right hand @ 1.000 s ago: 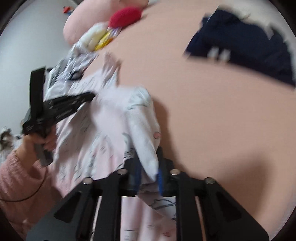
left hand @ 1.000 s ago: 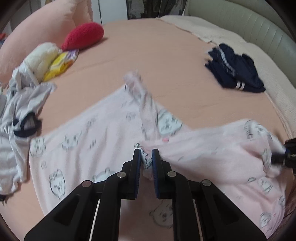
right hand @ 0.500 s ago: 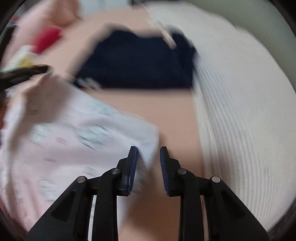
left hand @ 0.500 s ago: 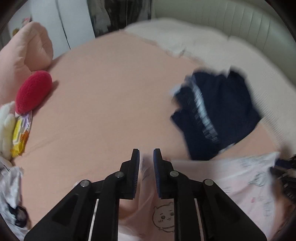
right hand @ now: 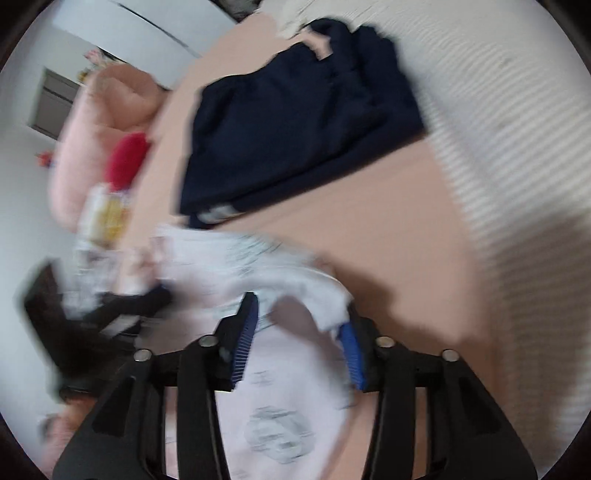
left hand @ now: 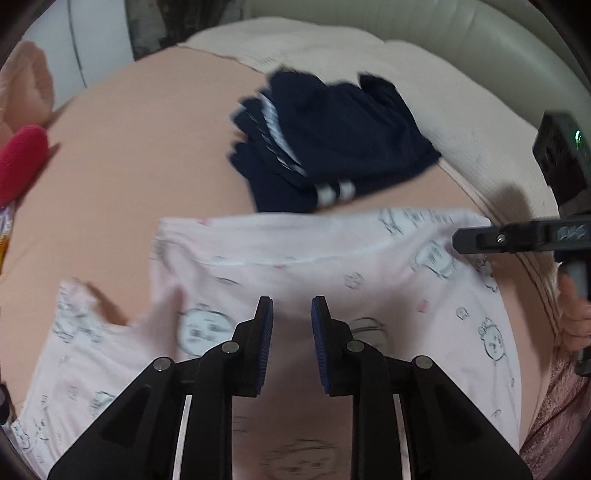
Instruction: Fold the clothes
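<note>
A pale pink garment [left hand: 332,266] printed with little bear faces lies on the peach bed sheet [left hand: 129,166], its top part folded over. My left gripper [left hand: 291,314] hovers over its middle; the jaws are opening and no cloth sits between the pads. My right gripper [right hand: 299,314] is at the garment's right corner [right hand: 280,387]. Its jaws are opening, with a loose fold lying across the right pad [right hand: 351,347] but not pinched. In the left wrist view the right gripper [left hand: 460,240] reaches in from the right edge. The left gripper [right hand: 159,299] shows as a blur in the right wrist view.
A folded navy garment [left hand: 332,155] with white stripes lies just beyond the pink one. A cream ribbed blanket [left hand: 424,85] and a padded headboard [left hand: 443,22] bound the far right side. A red plush [left hand: 18,162] and a pink cushion [left hand: 22,92] sit at the left. A hand [left hand: 576,314] holds the right gripper.
Both grippers carried the pink garment's edge across toward the navy clothes, folding it over. Both then let the cloth go, their jaws parting.
</note>
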Demonstrator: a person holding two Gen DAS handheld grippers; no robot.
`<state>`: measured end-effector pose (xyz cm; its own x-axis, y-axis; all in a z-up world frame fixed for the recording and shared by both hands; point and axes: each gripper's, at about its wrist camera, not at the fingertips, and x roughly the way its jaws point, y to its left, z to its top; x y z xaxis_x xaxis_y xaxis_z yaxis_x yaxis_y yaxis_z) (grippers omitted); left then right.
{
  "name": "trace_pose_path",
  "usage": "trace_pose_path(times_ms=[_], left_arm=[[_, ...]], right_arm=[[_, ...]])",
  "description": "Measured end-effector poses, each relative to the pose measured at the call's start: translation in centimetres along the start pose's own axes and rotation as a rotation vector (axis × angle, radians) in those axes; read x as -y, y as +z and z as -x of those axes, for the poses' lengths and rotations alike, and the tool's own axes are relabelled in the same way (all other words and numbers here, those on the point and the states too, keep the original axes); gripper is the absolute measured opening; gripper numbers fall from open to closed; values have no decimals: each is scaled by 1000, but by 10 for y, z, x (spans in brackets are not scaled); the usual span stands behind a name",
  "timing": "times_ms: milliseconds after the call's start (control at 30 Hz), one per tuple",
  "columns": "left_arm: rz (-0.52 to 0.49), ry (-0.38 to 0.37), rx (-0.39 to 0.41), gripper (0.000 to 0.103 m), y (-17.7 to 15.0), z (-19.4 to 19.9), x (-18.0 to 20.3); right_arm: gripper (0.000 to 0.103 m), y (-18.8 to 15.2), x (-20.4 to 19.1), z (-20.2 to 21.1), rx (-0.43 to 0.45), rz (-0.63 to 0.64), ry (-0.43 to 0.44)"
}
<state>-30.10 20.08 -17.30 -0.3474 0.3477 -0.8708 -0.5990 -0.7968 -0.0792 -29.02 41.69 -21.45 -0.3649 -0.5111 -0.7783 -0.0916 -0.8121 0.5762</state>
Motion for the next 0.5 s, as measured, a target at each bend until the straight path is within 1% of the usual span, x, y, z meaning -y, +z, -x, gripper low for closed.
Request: trace_pose_path(times_ms=[33,67,133,167,200,233,300,333,367,400,433,467,500], left_arm=[[0,2,-5,23,2,-2,5],[8,-21,-7,23,6,-4,10],[37,-104,-7,23,15,-8,20],[39,-131,-22,23,19,-14,27],[26,-137,-43,23,22,-20,34],[9,-136,-59,23,23,-26,40],[-16,-129,-85,23,22,-33,50],[-24,-124,-87,23,23,-34,53],[-18,-132,-91,23,22,-33,53],[-4,-149,-98,25,22,-32,51],[14,-162,-94,25,21,-30,48],[34,-170,-83,25,19,-26,43],[54,-179,-72,25,18,-23,38]], right_arm=[[34,0,-1,0,-17,-6,57],[34,-2,-4,2,-11,14,38],[36,2,-4,3,18,11,15],[37,7,1,0,25,-28,41],[37,9,10,-4,33,-79,78],[40,11,18,-7,40,-131,115],[40,15,40,-16,41,-250,197],[38,15,46,-16,43,-288,239],[33,15,48,-18,40,-305,271],[28,15,44,-19,27,-288,289],[18,16,37,-17,24,-249,285],[14,16,29,-15,20,-211,281],[12,17,21,-9,46,-165,245]])
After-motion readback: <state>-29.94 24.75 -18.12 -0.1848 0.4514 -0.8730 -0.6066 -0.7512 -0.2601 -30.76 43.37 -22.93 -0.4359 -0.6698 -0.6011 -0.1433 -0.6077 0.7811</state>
